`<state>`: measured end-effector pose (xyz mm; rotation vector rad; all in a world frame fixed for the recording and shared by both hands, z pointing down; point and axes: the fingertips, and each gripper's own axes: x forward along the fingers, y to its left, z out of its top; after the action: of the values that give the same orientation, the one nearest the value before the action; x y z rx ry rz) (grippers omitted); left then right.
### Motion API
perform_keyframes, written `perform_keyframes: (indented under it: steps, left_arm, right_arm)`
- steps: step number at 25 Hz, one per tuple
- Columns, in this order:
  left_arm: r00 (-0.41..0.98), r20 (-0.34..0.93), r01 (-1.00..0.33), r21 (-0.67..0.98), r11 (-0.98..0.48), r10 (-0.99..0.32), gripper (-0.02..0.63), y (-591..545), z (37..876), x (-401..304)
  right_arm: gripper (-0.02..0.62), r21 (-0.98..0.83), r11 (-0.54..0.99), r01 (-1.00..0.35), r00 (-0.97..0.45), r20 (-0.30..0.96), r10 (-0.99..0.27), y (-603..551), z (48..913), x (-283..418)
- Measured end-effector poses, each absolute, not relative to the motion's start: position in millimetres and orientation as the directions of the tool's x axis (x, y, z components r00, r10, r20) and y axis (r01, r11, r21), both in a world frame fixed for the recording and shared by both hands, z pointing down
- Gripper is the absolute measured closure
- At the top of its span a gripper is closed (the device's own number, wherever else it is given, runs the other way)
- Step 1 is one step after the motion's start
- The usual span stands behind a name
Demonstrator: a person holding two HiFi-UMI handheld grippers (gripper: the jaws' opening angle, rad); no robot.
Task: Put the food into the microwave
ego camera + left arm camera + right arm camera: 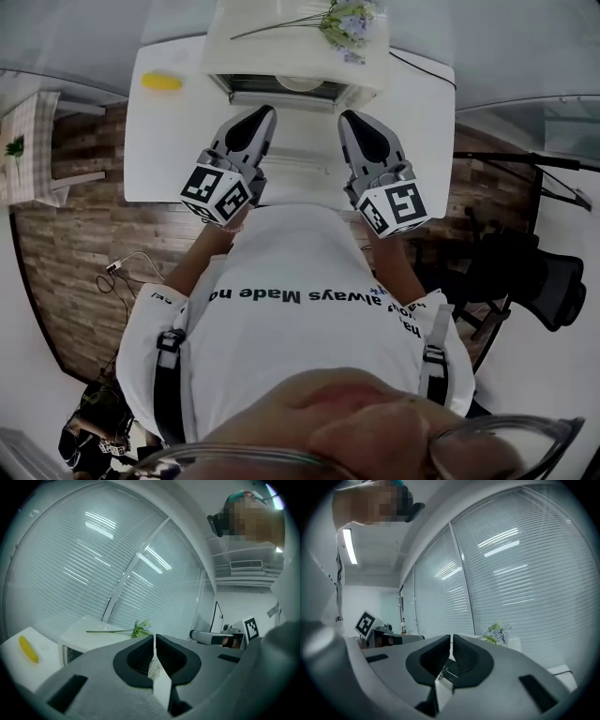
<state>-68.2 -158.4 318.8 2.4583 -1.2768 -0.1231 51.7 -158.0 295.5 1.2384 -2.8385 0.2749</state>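
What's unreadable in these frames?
- Microwave interior: head view sees mainly its top; left gripper view cuts it off behind the left gripper.
- Yellow food: too small in both views to identify.
- Table, near part: head view, behind left gripper, right gripper and the person's shirt.

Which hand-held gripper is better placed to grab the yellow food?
Left. The yellow food lies left of the microwave, nearer the left hand-held gripper; the right hand-held gripper sits farther across.
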Motion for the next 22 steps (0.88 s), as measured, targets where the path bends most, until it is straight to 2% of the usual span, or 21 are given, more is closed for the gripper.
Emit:
perform_keyframes:
  steps: [8,22]
  left_arm:
    - [0.596,0.022,-0.775,0.275,-0.569,-0.802,0.584,-137,277,-57]
    - [0.613,-0.016,-0.76,0.261,-0.595,-0.79,0.584,-132,255,-50]
  right_arm:
    - [0.575,-0.079,0.684,-0.725,-0.689,0.072,-0.721,-130,262,52]
    - [0.575,-0.051,0.681,-0.731,-0.683,0.052,-0.729,-124,242,51]
